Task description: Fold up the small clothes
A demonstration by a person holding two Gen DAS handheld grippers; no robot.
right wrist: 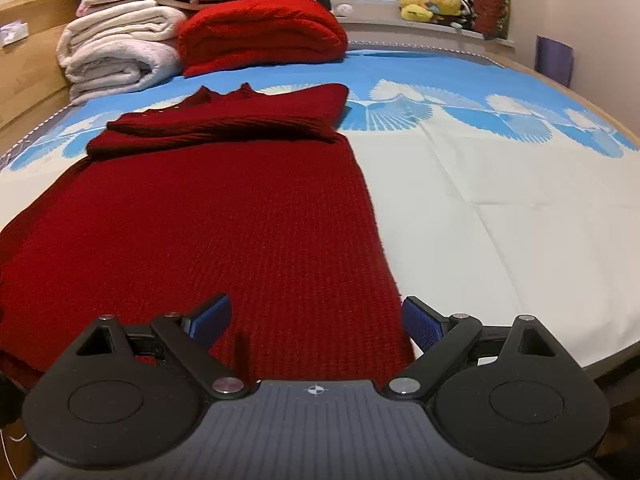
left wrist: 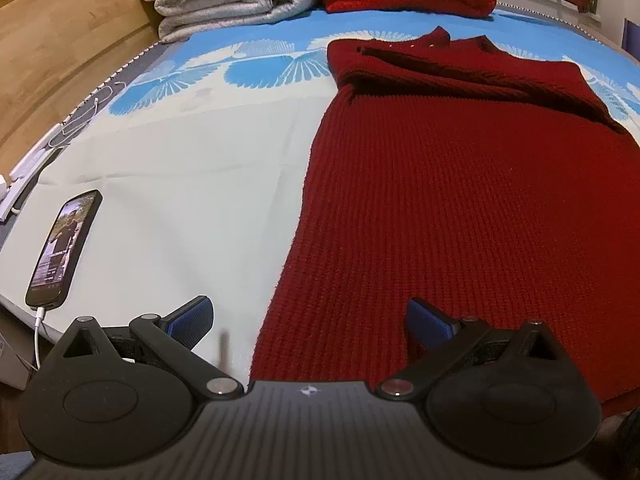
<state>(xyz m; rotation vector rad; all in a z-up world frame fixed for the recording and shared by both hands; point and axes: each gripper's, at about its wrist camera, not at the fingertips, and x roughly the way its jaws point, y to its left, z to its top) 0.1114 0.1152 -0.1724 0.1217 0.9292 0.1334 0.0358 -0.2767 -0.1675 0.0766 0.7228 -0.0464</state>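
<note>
Sweater [left wrist: 460, 200] lay flat on the bed [left wrist: 180, 184], sleeves folded in at the far end. Left gripper [left wrist: 310, 322] and right gripper [right wrist: 316, 320] hung spread at the near hem corners, empty. Best to pinch both corners evenly, then lift together.

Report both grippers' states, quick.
Left gripper: open, holding nothing, straddling the dark red knit sweater's left edge.
Right gripper: open, holding nothing, straddling the sweater's right edge.

I saw a bed [right wrist: 500, 208] in blue-and-white sheeting, a wooden headboard [left wrist: 60, 40], and a windowsill [right wrist: 400, 26] against pale walls.
</note>
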